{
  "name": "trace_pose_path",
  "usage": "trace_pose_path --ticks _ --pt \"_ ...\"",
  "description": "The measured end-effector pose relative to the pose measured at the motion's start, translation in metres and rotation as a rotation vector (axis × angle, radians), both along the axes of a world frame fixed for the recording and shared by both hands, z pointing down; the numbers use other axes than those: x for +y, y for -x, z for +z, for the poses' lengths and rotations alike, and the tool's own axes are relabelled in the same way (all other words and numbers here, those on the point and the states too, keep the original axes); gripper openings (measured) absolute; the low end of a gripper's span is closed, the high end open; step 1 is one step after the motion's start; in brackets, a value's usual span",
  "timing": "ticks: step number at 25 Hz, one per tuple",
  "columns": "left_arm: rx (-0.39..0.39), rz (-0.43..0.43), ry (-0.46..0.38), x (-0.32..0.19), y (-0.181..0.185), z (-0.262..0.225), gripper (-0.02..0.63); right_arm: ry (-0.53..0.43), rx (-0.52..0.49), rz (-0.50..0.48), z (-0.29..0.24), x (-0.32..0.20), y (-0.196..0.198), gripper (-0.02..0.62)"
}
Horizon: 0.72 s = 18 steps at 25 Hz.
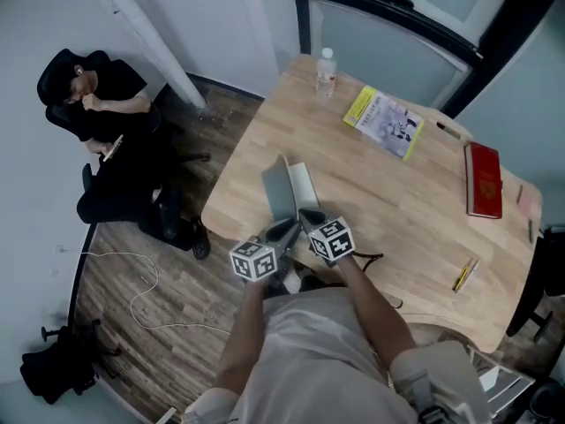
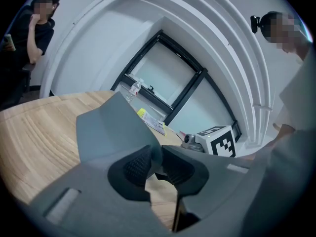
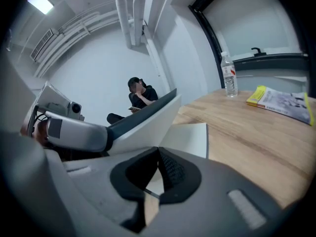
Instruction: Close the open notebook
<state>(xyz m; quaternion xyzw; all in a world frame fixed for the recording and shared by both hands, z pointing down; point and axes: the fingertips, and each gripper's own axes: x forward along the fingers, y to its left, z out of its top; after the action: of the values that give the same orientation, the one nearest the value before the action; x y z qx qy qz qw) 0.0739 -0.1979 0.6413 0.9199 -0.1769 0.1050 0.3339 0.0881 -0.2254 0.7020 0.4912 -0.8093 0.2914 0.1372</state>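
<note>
The notebook point(image 1: 287, 188) lies near the table's front left edge, its grey left cover lifted and its white right page flat. My left gripper point(image 1: 284, 230) is shut on the near edge of that raised cover point(image 2: 108, 127), which runs down between the pads of the left gripper point(image 2: 154, 159). My right gripper point(image 1: 311, 215) hovers at the near edge of the flat page point(image 3: 190, 137). In the right gripper view the right gripper point(image 3: 158, 154) has its pads meeting at the tips with nothing pinched. The raised half point(image 3: 148, 120) stands just beyond them.
On the wooden table point(image 1: 397, 201) are a water bottle point(image 1: 326, 71), a yellow booklet point(image 1: 384, 120), a red book point(image 1: 483, 179) and a yellow pen point(image 1: 465, 274). A person point(image 1: 97, 122) sits on the floor at the left.
</note>
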Motion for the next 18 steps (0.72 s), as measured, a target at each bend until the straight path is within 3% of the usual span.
trace_pose_path --ticks 9,13,18 --pt "-0.076 0.057 -0.001 0.007 -0.028 0.02 0.08 0.103 -0.021 0.069 0.03 0.018 -0.026 0.002" --pt "-0.121 0.11 0.013 0.016 -0.041 0.032 0.094 0.13 -0.007 0.057 0.036 0.025 -0.028 0.002" --pt "-0.154 0.103 0.031 0.017 -0.047 0.045 0.097 0.151 0.063 0.016 0.044 0.031 -0.032 0.002"
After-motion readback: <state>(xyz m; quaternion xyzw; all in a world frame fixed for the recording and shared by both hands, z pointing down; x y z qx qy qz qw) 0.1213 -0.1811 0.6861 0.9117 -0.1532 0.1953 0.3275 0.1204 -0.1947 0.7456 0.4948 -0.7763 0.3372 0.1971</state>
